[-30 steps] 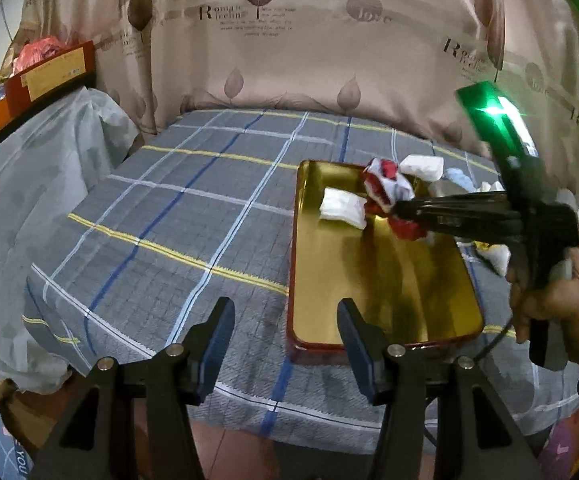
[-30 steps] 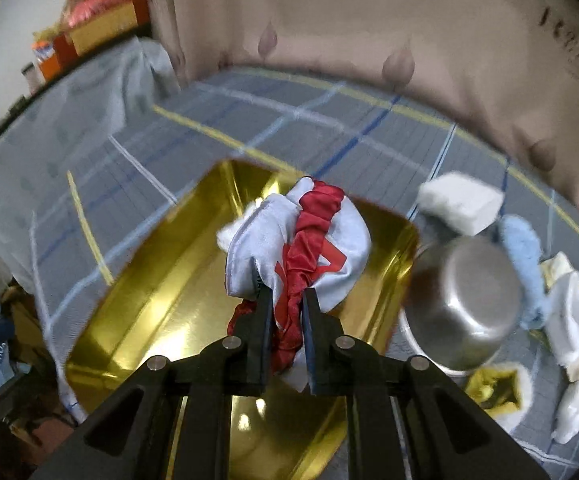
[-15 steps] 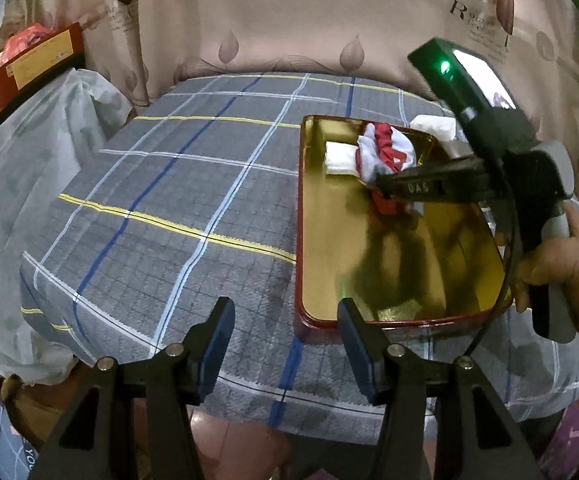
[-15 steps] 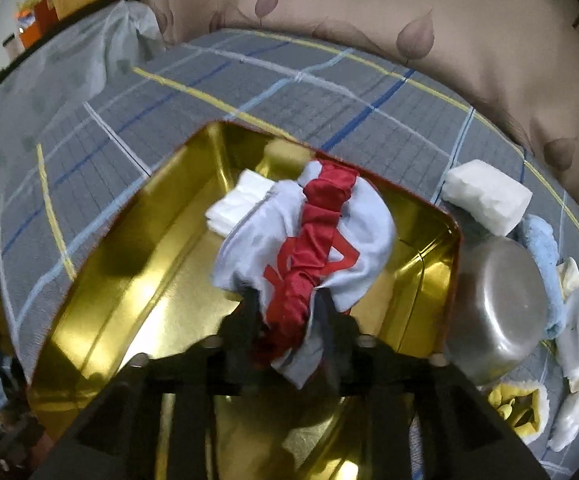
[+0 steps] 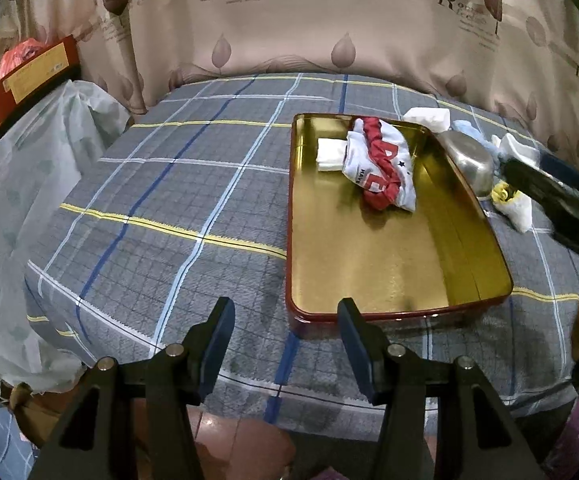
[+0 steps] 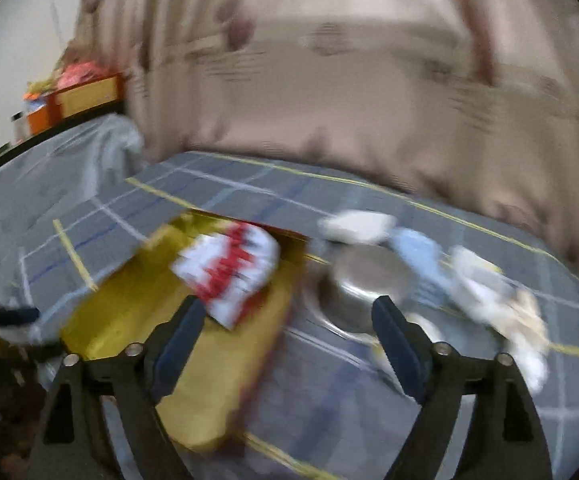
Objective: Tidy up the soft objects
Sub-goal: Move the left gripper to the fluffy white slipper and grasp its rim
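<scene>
Right tool [image 6: 285, 344] has just been opening, nothing between its jaws — the crumpled red-and-white cloth [image 5: 381, 168] sits in the gold rectangular metal tray [image 5: 369, 312]'s far end. Swinging fast — could clip the steel bowl [image 6: 363, 280] beside the tray.

Colours on my table
Gold tray [image 5: 389, 264], red rim; red-white garment [image 5: 381, 168]; grey cloth [image 5: 161, 216], blue-yellow-white plaid.

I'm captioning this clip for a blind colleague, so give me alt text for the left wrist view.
A gold tray on a grey plaid cloth holds a red-and-white garment beside a folded white cloth. The left gripper hangs open near the tray's front edge. Right of the tray are a steel bowl and more soft items.
</scene>
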Tool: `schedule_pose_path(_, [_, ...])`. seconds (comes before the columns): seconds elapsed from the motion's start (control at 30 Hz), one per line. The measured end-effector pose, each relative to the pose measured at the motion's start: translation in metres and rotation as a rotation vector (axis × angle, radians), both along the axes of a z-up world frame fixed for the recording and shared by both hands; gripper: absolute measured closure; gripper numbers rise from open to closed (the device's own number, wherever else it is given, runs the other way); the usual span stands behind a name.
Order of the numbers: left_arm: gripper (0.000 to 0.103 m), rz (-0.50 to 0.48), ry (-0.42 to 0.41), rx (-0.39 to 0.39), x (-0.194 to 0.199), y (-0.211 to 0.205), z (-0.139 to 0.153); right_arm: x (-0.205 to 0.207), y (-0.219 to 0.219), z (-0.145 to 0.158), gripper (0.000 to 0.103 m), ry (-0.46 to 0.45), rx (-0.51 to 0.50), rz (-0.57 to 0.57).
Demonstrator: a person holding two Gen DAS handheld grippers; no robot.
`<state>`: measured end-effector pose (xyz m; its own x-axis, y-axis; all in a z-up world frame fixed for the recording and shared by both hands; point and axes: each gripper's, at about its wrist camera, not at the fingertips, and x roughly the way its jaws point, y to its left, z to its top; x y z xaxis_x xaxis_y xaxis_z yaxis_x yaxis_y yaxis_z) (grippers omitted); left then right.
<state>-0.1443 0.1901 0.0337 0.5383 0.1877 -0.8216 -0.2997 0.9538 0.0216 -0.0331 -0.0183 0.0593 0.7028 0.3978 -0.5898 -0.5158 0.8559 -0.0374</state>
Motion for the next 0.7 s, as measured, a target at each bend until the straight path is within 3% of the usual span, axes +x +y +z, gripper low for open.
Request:
schedule_pose_path(0.33, [0.048,-0.044,0.001,0.079,-0.002,-0.021,0.005,0.014,-0.171,-0.038,0.017,0.047,-0.095,-0.393])
schedule_pose_path(0.43, [0.048,-0.072,-0.042,0.083,-0.005,-0.029,0.019,0.021,-0.201,-0.053,0.016,0.046,-0.148,-0.468])
schedule_pose_path(0.53, [0.047,-0.132,-0.100,0.052,-0.006,-0.042,0.039,0.025,-0.223,-0.064,0.016,0.075,-0.121,-0.513])
schedule_pose_path(0.63, [0.045,-0.254,-0.101,0.054,0.004,-0.070,0.051,0.025,-0.233,-0.063,0.013,0.073,-0.065,-0.517])
schedule_pose_path(0.7, [0.045,-0.324,-0.091,0.016,0.015,-0.085,0.055,0.025,-0.232,-0.064,0.012,0.078,-0.058,-0.506])
